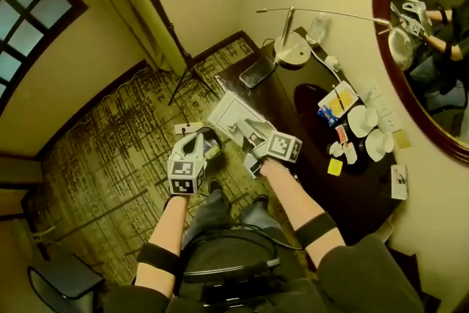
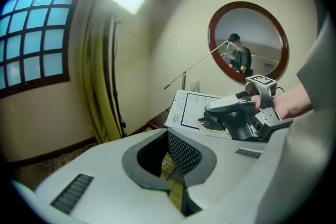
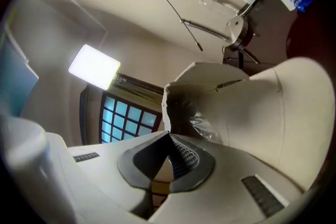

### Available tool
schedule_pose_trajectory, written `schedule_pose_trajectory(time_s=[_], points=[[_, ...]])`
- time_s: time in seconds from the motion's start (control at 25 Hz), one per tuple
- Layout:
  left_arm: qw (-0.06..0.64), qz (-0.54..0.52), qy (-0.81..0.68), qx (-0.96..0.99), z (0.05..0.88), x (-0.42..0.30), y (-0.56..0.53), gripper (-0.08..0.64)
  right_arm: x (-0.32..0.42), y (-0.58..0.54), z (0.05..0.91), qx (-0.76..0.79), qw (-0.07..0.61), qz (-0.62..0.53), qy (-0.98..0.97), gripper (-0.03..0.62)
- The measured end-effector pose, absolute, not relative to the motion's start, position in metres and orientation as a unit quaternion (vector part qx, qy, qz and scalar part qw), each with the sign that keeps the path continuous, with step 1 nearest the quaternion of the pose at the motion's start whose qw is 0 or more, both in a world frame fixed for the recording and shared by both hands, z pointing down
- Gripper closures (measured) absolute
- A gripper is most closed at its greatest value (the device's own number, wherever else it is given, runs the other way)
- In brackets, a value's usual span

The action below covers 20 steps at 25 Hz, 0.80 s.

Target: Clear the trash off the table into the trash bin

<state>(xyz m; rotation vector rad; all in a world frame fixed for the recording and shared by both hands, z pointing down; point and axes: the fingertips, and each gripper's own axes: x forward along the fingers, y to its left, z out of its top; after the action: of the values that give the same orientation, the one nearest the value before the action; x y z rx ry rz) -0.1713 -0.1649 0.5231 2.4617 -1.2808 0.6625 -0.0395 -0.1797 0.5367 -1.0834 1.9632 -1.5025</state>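
Right gripper clamps a white printed paper package at its tips, left gripper clenched empty alongside.

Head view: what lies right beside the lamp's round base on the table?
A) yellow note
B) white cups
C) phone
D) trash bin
C: the dark phone lies near the edge of the table, next to the lamp base.

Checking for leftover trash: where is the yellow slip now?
Head view: the yellow slip lies on the dark table at right, just below the small packets and white cups.
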Motion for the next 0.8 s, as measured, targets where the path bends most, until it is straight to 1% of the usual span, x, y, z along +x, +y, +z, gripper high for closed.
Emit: schedule_pose_trajectory(time_s=[0.12, 0.36, 0.56, 0.8], points=[[0.153, 0.226, -0.474, 0.837, 0.527, -0.212, -0.167, 0.559, -0.082, -0.188, 0.548, -0.363, 0.198, -0.55, 0.726, 0.586], [0.189, 0.221, -0.509, 0.81, 0.558, -0.268, -0.169, 0.559, -0.143, -0.19, 0.583, -0.361, 0.099, -0.568, 0.733, 0.584], [0.22, 0.228, -0.515, 0.797, 0.609, -0.293, -0.173, 0.559, -0.175, -0.195, 0.642, -0.366, 0.074, -0.598, 0.709, 0.584], [0.259, 0.246, -0.522, 0.775, 0.694, -0.323, -0.181, 0.559, -0.209, -0.202, 0.732, -0.386, 0.046, -0.625, 0.677, 0.584]])
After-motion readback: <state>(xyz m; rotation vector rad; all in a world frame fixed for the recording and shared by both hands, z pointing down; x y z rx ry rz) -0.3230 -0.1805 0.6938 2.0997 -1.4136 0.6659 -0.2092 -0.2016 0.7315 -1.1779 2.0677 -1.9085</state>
